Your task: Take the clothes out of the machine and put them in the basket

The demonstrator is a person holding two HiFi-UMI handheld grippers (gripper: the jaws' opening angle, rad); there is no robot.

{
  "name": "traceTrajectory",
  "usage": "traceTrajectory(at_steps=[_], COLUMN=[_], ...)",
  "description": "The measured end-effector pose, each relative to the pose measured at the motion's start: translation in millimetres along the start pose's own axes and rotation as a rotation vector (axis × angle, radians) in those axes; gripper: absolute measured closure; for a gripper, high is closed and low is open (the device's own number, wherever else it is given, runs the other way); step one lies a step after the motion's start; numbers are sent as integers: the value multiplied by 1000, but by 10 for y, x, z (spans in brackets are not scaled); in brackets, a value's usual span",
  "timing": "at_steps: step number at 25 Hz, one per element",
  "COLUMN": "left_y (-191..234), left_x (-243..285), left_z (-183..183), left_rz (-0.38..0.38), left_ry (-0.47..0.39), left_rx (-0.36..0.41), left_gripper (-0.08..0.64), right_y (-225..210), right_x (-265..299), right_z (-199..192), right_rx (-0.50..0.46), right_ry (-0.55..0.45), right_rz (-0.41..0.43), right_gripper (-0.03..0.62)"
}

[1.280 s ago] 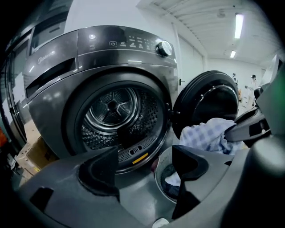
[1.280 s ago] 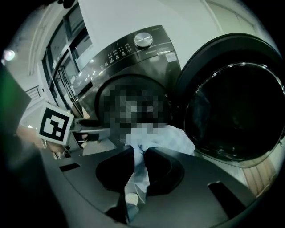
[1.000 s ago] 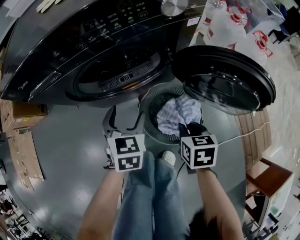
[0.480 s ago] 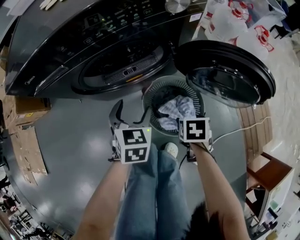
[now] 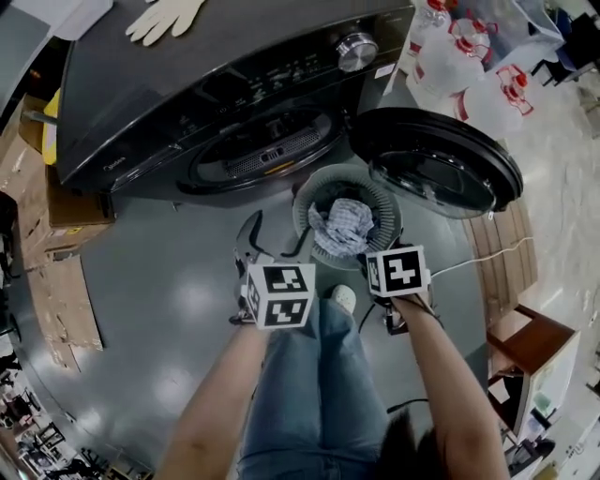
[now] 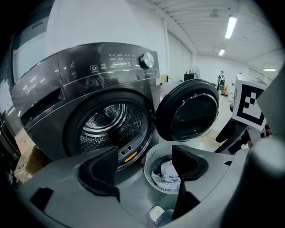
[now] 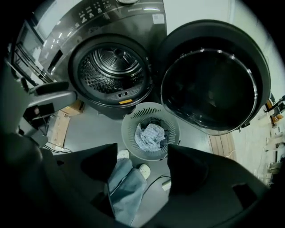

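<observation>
- The dark grey front-loading washing machine point(image 5: 234, 103) stands with its round black-rimmed door point(image 5: 436, 159) swung wide to the right. Both gripper views show the perforated steel drum point(image 7: 113, 67).
- The round pale slatted plastic basket point(image 5: 323, 183) sits on the floor just in front of the machine's mouth, below the open door.
- The crumpled light blue-and-white checked cloth point(image 5: 345, 225) lies inside the basket on top of darker fabric. A second ago it was bunched higher, against the right gripper's tips; now it has settled low and lies free.
- The right gripper point(image 7: 142, 169) was down at the basket, closed on that cloth, a second ago. It has since come up and back towards the person. Its jaws are opening, with only floor and a trouser leg showing through the gap.
- The left gripper point(image 6: 144, 171) is a little higher than before. Its jaws stand apart as they did earlier, grip nothing, and are aimed towards the drum and basket.
- The person's blue-jeaned legs point(image 5: 319, 375) stand just short of the basket.
- A pale glove point(image 5: 169, 17) lies on the machine's top.
</observation>
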State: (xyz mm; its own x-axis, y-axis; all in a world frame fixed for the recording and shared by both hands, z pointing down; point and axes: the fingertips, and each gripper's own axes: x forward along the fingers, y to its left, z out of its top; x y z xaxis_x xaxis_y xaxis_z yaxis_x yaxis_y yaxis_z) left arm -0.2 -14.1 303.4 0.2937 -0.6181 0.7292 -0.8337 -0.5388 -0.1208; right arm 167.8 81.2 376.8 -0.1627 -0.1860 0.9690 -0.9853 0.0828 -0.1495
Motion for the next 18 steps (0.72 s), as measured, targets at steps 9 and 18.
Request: traceTrajectory(at_steps=[9,18], left_y=[-14,-63], left_x=[-542,-1065], left_z=[342,791], left_rz=[-23,-37], left_ry=[-15,-56], left_rx=[24,65], left_gripper=[189,189], right_y=[243,332], right_x=[-884,-1608], right_z=[30,224], right_rx=[-79,-147], right_ry=[9,-28], right_rz=[66,99], right_gripper=[278,278])
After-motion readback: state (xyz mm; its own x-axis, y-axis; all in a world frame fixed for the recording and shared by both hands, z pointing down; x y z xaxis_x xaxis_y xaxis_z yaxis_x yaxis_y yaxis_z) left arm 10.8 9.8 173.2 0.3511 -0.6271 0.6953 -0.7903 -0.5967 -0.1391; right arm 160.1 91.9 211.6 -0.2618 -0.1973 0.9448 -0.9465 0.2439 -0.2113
